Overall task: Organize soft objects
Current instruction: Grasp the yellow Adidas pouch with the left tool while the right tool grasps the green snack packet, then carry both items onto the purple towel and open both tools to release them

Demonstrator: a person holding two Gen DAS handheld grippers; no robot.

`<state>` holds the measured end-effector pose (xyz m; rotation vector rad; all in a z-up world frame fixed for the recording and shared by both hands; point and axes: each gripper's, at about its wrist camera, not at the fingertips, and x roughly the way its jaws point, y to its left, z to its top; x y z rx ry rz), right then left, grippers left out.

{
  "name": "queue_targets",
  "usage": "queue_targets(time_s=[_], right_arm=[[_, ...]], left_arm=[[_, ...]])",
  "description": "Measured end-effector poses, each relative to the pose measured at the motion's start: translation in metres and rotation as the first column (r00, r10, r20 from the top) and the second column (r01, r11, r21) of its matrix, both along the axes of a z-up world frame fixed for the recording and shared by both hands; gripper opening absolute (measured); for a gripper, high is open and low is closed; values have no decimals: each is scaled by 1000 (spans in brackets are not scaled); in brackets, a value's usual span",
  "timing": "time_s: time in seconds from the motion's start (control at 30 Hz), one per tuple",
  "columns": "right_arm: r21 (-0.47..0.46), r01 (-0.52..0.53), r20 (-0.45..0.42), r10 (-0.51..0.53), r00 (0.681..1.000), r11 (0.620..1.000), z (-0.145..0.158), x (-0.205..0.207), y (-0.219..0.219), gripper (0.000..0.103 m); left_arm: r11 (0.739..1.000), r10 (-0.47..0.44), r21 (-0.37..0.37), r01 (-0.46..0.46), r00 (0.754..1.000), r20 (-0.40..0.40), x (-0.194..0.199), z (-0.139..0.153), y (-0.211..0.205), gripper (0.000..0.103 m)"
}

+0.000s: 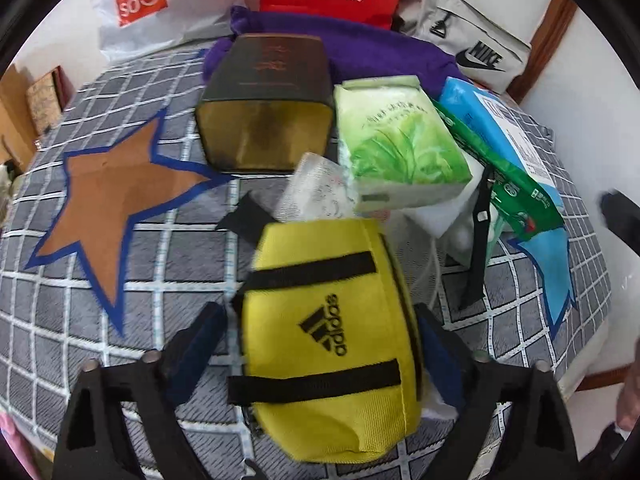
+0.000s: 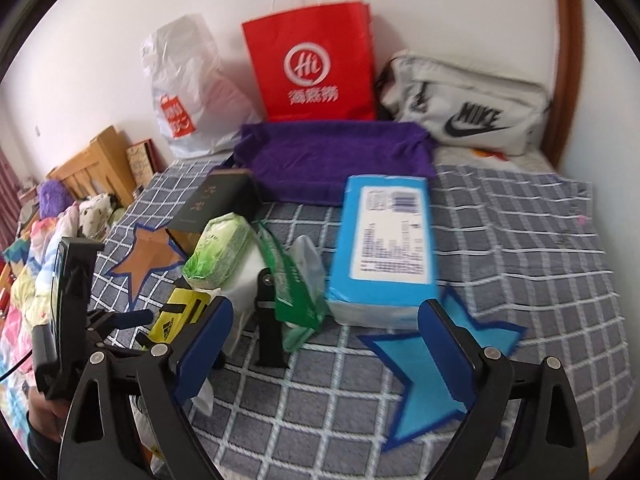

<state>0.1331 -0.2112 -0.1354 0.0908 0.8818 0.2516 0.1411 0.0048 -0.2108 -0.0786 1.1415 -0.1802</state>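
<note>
Grey checked bedding [image 1: 132, 272] covers the bed, with an orange star patch [image 1: 116, 196] at left and a blue star patch [image 2: 424, 372] at right, and a white wall behind.

At left in the left wrist view, the yellow Adidas pouch [image 1: 332, 340] lies on the bedding, soft-sided, with black straps and a black logo. The left claw [image 1: 324, 356] straddles it, jaws apart, one blue pad on each side (the right pad looks very close to the pouch's edge; whether it touches I cannot tell). Beyond it lies a dark box [image 1: 266, 112] on its side, open end toward the camera, nothing visible inside. Next comes a green tissue pack [image 1: 400, 148], a green foil packet [image 1: 504, 184], then a blue tissue pack [image 2: 384, 240].

The right claw [image 2: 324, 348] hangs above the bedding just short of the blue tissue pack, jaws wide apart and holding nothing.

Along the wall stand a white Miniso plastic bag [image 2: 188, 92], a red paper bag [image 2: 312, 64] and a grey Nike bag [image 2: 468, 108] (contents hidden), with a purple towel [image 2: 332, 160] in front of them.
</note>
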Motion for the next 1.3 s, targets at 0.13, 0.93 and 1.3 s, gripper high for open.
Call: queue_targets(time_s=[0.13, 0.93, 1.3], right_arm=[[4, -32, -56, 32, 998, 999, -20, 26, 15, 76], [-90, -73, -22, 71, 997, 993, -11, 4, 19, 4], [-139, -30, -90, 17, 996, 990, -36, -66, -24, 5]], left_arm=[[1000, -22, -4, 22, 1000, 22, 2, 6, 3, 65], [991, 125, -48, -122, 989, 76, 7, 33, 62, 65], [983, 181, -16, -181, 981, 75, -9, 37, 67, 65]])
